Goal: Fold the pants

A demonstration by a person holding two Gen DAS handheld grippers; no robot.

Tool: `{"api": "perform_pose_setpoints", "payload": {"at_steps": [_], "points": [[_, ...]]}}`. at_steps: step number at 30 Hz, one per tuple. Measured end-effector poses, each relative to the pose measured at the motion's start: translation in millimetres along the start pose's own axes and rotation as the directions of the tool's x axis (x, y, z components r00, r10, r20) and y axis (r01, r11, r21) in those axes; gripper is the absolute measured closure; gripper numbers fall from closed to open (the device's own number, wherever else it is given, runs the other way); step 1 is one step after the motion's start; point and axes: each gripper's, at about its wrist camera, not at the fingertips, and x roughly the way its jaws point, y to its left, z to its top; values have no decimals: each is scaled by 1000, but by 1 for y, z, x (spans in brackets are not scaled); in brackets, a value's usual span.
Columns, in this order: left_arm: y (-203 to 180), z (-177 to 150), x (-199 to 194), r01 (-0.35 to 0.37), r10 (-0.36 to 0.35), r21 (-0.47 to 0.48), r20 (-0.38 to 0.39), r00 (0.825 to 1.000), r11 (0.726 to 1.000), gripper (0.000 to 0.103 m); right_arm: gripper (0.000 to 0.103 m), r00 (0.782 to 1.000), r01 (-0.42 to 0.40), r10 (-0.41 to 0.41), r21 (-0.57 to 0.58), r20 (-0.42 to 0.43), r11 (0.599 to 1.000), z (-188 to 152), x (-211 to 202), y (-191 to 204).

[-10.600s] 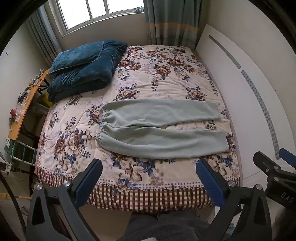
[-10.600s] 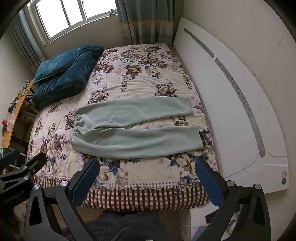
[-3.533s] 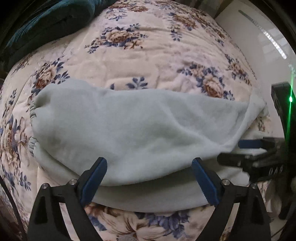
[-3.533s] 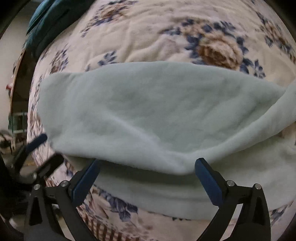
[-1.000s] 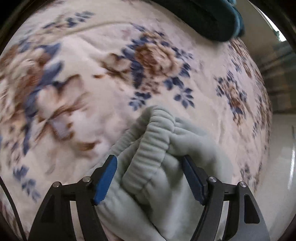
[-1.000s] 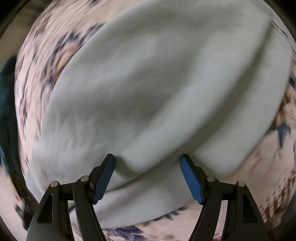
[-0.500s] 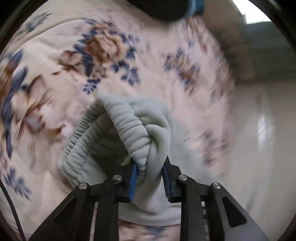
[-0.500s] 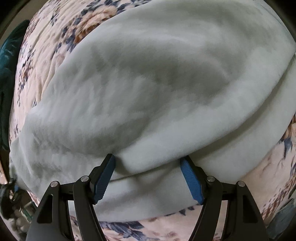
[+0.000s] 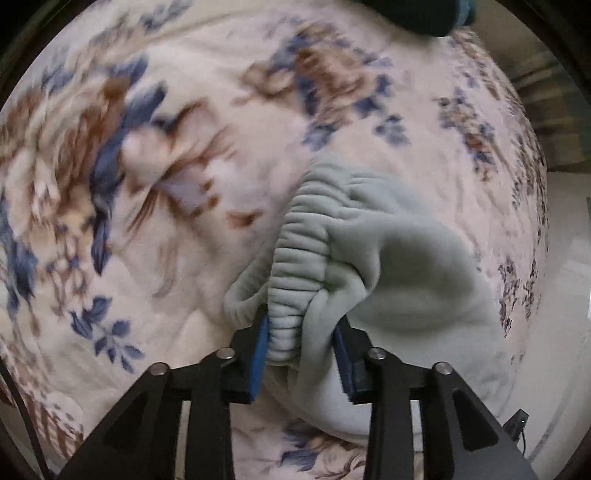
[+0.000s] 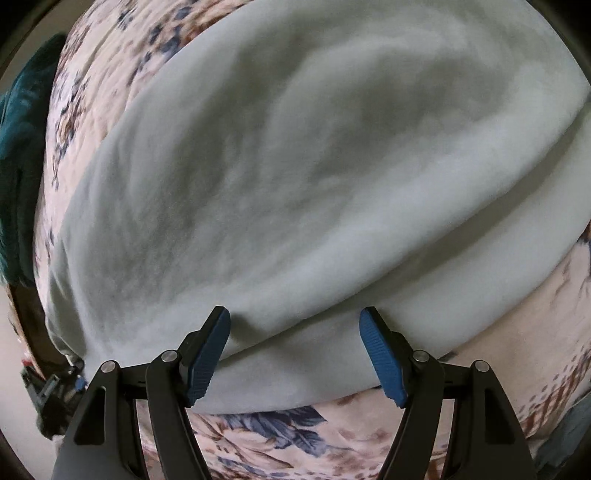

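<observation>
The pale green pants [image 9: 406,266] lie on the floral bedspread [image 9: 147,184]. Their ribbed elastic waistband [image 9: 303,258] is bunched up between the blue pads of my left gripper [image 9: 301,354], which grips it; the jaws are opening a little, with the cloth still pressed between them. In the right wrist view the pants' folded legs [image 10: 314,166] fill most of the picture. My right gripper [image 10: 295,354] hangs open just above the near folded edge, its fingers straddling the fold without pinching it.
A dark teal blanket lies at the bed's far side [image 9: 417,14] and at the left edge of the right wrist view [image 10: 18,147]. A white board [image 9: 565,295] borders the bed on the right. Floral bedspread [image 10: 258,443] shows below the pants.
My left gripper went from open around the waistband to shut on it and pulled it up into a bunch. My right gripper slid across the pant legs and stayed open.
</observation>
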Motion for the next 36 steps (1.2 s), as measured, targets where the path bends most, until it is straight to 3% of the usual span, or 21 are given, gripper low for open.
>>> {"api": "perform_pose_setpoints", "payload": {"at_steps": [3,6,8,10,12,15,17,18,19,20,23,28,32,33,36], "points": [[-27,-13,-41,-9,7,24,106,994,1000,61,28,997,-78,76,80,22,994,-2,-3,-14],[-36,-42,-81,31,-25,-21,242,970,999,36,28,988,-154,149,148,45,977,0,-5,-36],[-39,-66,-90,98,-70,-74,315,947,992,27,28,973,-229,220,206,68,951,5,-3,-49],[-51,-82,-70,150,-124,-80,268,955,985,24,28,955,-297,279,262,105,918,12,-1,-64],[-58,-88,-34,161,-148,-91,140,979,983,24,28,933,-358,327,296,150,886,19,1,-72],[-60,-88,27,166,-164,-183,24,986,969,24,29,917,-398,361,313,171,862,34,2,-89],[-55,-85,49,154,-159,-238,-5,987,959,26,38,913,-406,366,326,179,854,39,8,-92],[-52,-86,55,154,-161,-262,-6,987,953,32,59,923,-382,342,324,177,865,39,6,-96],[-50,-85,56,142,-145,-275,10,989,951,59,83,935,-350,307,317,178,882,38,3,-99],[-49,-84,56,119,-120,-277,13,993,953,71,89,940,-331,285,305,188,893,39,2,-96],[-48,-86,45,96,-87,-243,46,995,965,89,93,935,-325,275,225,224,919,31,-15,-96],[-55,-96,15,23,-12,-124,91,996,992,92,94,928,-314,268,158,258,936,0,-64,-88],[-44,-101,6,-30,39,-81,113,993,996,92,94,944,-264,228,132,238,955,-30,-95,-93],[-42,-101,12,-32,39,-76,93,995,997,92,94,949,-256,225,125,219,959,-36,-95,-95],[-25,-103,26,85,-78,-161,46,996,983,91,94,966,-211,188,121,174,970,-44,-79,-104]]}}
